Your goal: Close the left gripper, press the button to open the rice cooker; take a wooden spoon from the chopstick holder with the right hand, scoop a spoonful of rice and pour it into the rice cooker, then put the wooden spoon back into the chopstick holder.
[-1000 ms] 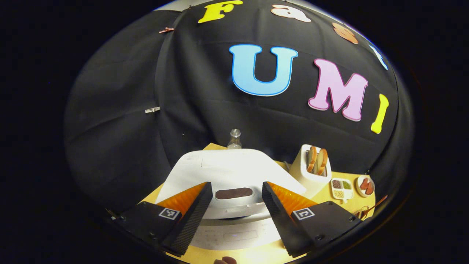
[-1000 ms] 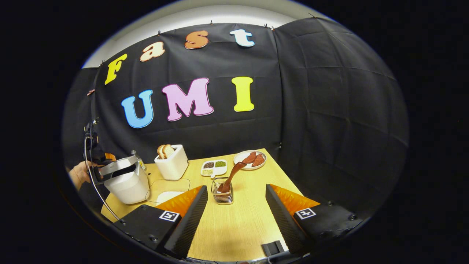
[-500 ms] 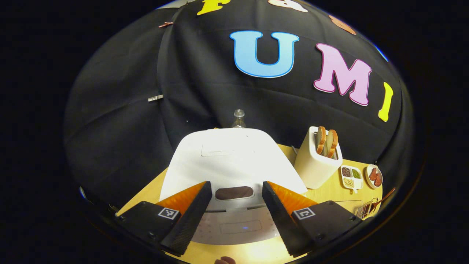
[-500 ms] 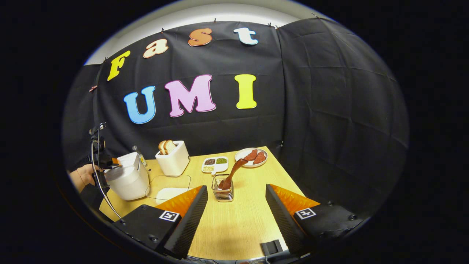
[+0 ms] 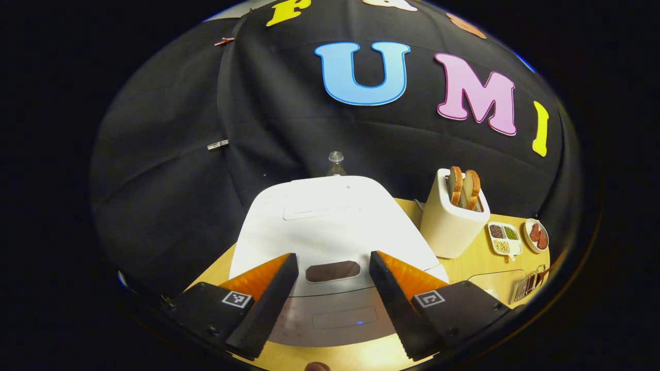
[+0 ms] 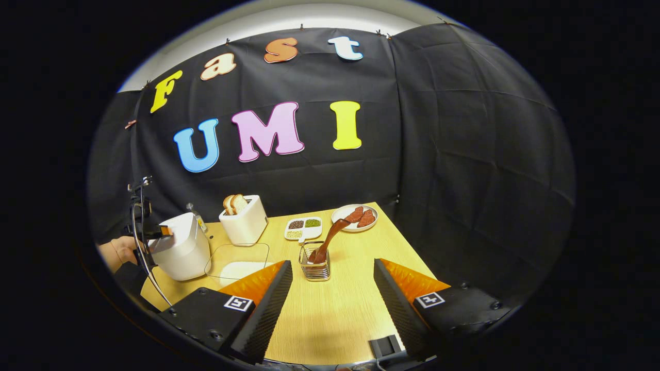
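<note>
Left gripper view: the left gripper point(image 5: 330, 304) hangs over the smooth white rice cooker point(image 5: 330, 226), its fingers spread wide either side of the dark oblong button point(image 5: 332, 271), holding nothing. The lid is shut.

Right gripper view: the right gripper point(image 6: 332, 309) hovers above the pale wood-grain bench point(image 6: 330, 319), fingers wide and empty. Ahead stands the wire chopstick holder point(image 6: 315, 268), with the dark wooden spoon point(image 6: 330, 238) leaning out of it. The rice cooker sits far left.
</note>
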